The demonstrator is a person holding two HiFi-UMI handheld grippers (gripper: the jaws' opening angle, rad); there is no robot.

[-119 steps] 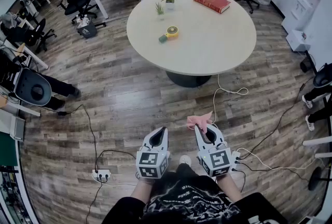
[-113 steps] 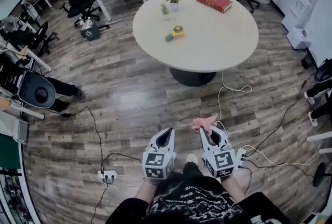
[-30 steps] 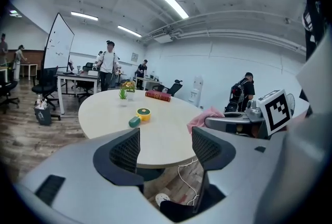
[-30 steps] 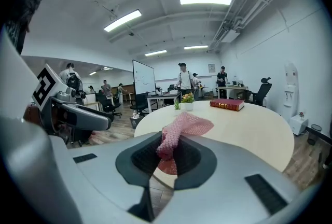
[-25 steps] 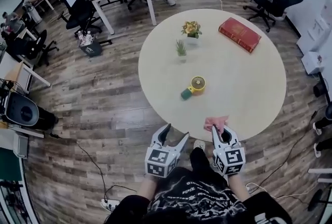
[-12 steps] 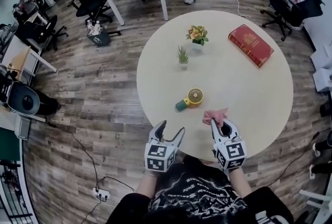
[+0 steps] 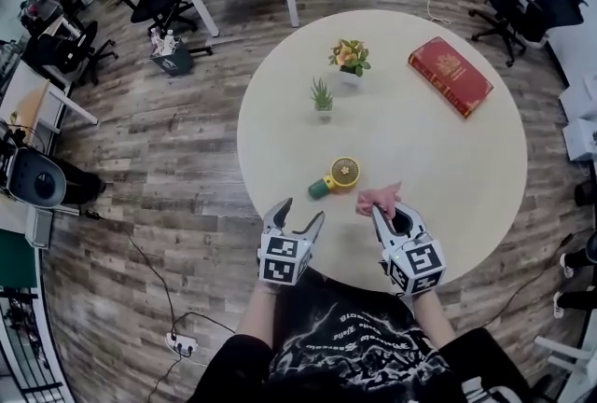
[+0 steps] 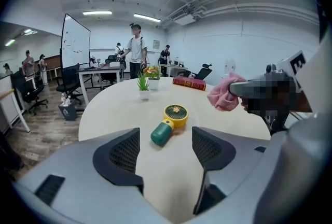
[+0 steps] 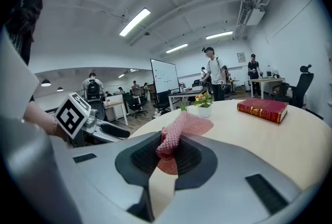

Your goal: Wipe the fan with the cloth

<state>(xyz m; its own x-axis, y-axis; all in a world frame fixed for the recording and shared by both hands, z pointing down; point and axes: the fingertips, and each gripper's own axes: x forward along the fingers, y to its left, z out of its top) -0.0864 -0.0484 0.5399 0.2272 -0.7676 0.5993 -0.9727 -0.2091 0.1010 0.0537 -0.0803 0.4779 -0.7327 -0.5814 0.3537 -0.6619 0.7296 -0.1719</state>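
Note:
A small hand fan with a yellow head and green handle lies on the round beige table, near its front edge; it also shows ahead of the jaws in the left gripper view. My left gripper is open and empty over the table's near edge, just short of the fan. My right gripper is shut on a pink cloth, to the right of the fan. In the right gripper view the cloth bunches up between the jaws.
On the far half of the table stand a small green plant, a pot of flowers and a red book. Desks, office chairs and people surround the table. Cables lie on the wooden floor.
I have walked up to the table from several steps away. Both grippers now reach over its near edge, closer to the fan. The right gripper has kept hold of the cloth throughout.

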